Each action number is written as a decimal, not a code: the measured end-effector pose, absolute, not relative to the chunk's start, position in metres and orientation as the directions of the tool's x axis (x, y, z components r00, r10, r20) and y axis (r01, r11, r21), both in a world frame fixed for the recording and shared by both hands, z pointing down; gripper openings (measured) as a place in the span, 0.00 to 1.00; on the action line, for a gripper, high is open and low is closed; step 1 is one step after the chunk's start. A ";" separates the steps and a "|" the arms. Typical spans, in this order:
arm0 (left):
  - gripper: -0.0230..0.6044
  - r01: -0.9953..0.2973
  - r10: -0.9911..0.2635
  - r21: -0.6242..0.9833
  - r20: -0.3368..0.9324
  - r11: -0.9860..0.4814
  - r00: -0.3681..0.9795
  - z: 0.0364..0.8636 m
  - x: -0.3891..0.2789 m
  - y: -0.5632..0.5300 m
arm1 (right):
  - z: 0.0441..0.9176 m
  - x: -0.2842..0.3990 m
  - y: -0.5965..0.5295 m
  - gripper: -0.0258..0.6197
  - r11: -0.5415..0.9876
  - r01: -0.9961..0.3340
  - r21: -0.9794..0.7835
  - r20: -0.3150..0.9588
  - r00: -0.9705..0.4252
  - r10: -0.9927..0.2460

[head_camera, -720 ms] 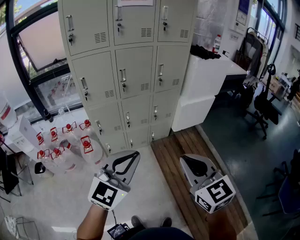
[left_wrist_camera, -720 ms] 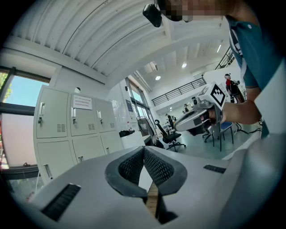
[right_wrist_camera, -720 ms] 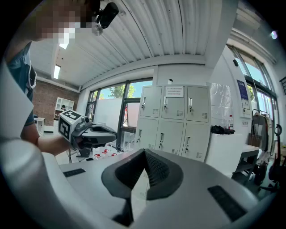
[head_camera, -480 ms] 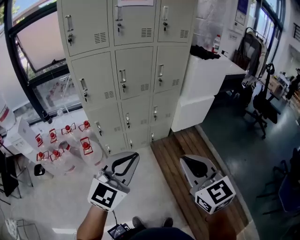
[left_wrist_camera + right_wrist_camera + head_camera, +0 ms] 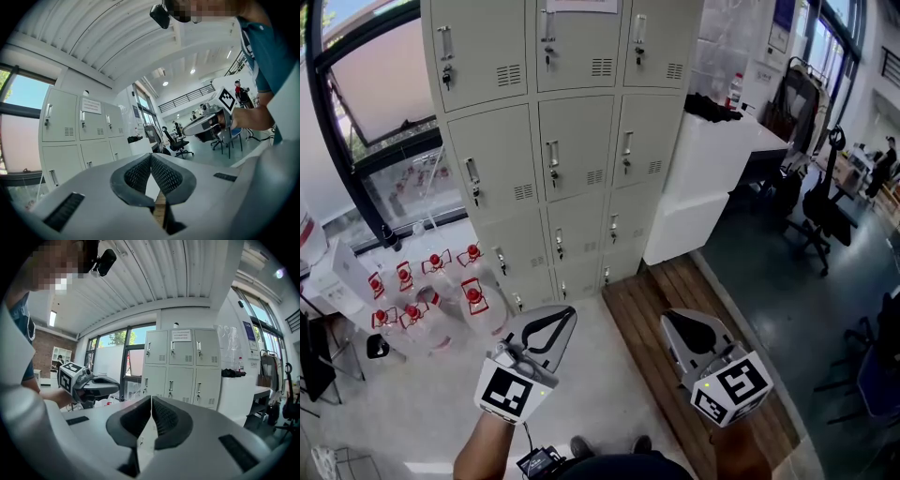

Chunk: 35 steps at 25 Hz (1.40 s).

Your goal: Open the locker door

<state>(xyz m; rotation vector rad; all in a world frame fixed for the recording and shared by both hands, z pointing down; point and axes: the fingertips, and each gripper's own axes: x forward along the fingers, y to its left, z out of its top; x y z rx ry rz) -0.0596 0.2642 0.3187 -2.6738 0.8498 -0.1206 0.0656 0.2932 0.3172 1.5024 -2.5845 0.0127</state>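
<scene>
A beige locker bank (image 5: pixel 572 141) with three columns of closed doors stands ahead; each door has a small handle (image 5: pixel 551 159) and vent slots. The same lockers (image 5: pixel 180 366) show in the right gripper view and at the left (image 5: pixel 77 140) of the left gripper view. My left gripper (image 5: pixel 570 309) is low at the left, shut and empty, well short of the lockers. My right gripper (image 5: pixel 667 317) hangs beside it at the right, jaws also shut with nothing between them. Both point toward the bottom locker row.
Several clear water jugs with red caps (image 5: pixel 431 291) stand on the floor left of the lockers, by a big window (image 5: pixel 375 103). A white counter (image 5: pixel 712 159) adjoins the lockers on the right. Wooden floor strip (image 5: pixel 675 309) and office chairs (image 5: pixel 825 206) lie further right.
The view has shifted slightly, so the lockers sit a little further right and lower. Both grippers stay shut and have barely moved.
</scene>
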 end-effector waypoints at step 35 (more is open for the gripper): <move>0.07 -0.739 -0.792 -0.352 0.012 -0.575 0.610 0.319 -0.055 0.156 | 0.312 0.072 0.127 0.10 0.739 -0.672 0.048 0.097 -0.733 -0.673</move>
